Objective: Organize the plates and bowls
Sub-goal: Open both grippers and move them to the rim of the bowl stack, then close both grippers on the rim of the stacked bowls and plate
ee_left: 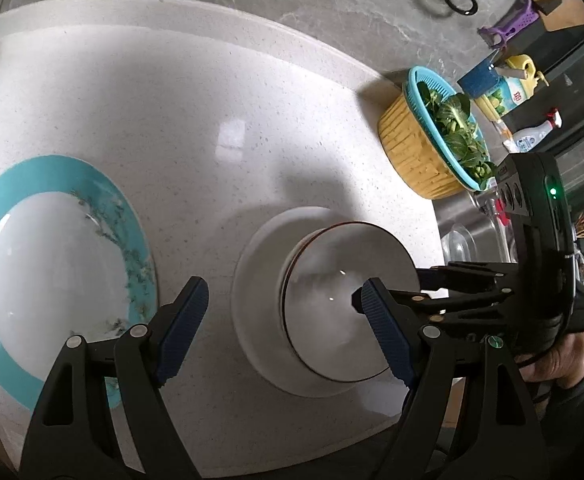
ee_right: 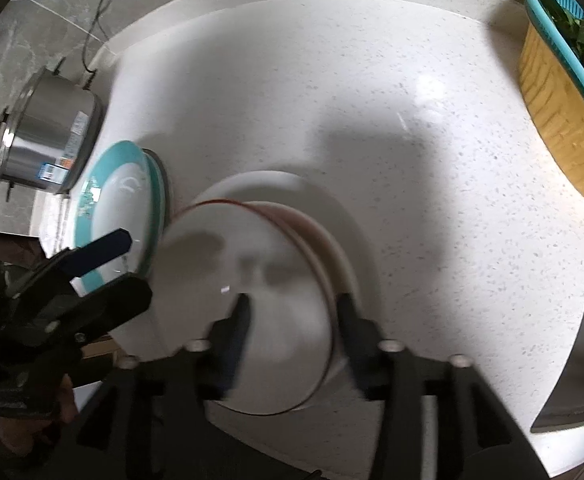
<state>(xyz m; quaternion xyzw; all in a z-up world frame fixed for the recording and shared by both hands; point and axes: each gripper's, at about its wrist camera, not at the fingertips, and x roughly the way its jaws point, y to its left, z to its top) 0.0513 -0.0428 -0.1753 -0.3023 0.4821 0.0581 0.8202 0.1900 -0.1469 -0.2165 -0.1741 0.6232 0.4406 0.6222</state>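
A white bowl with a brown rim (ee_left: 343, 300) (ee_right: 248, 308) sits in a larger white plate (ee_left: 260, 280) (ee_right: 276, 184) on the white counter. My right gripper (ee_right: 292, 320) (ee_left: 387, 292) straddles the bowl's right rim, one finger inside and one outside, the jaws still apart. A teal-rimmed plate (ee_left: 52, 264) (ee_right: 120, 208) lies to the left. My left gripper (ee_left: 284, 332) is open and empty above the counter between the teal plate and the white plate; it also shows in the right wrist view (ee_right: 104, 252).
A yellow and teal colander of greens (ee_left: 435, 140) (ee_right: 563, 92) stands at the right by the sink (ee_left: 463, 236). A steel pot (ee_right: 48, 136) sits at the left. Dish soap and a spray bottle (ee_left: 531, 132) stand behind.
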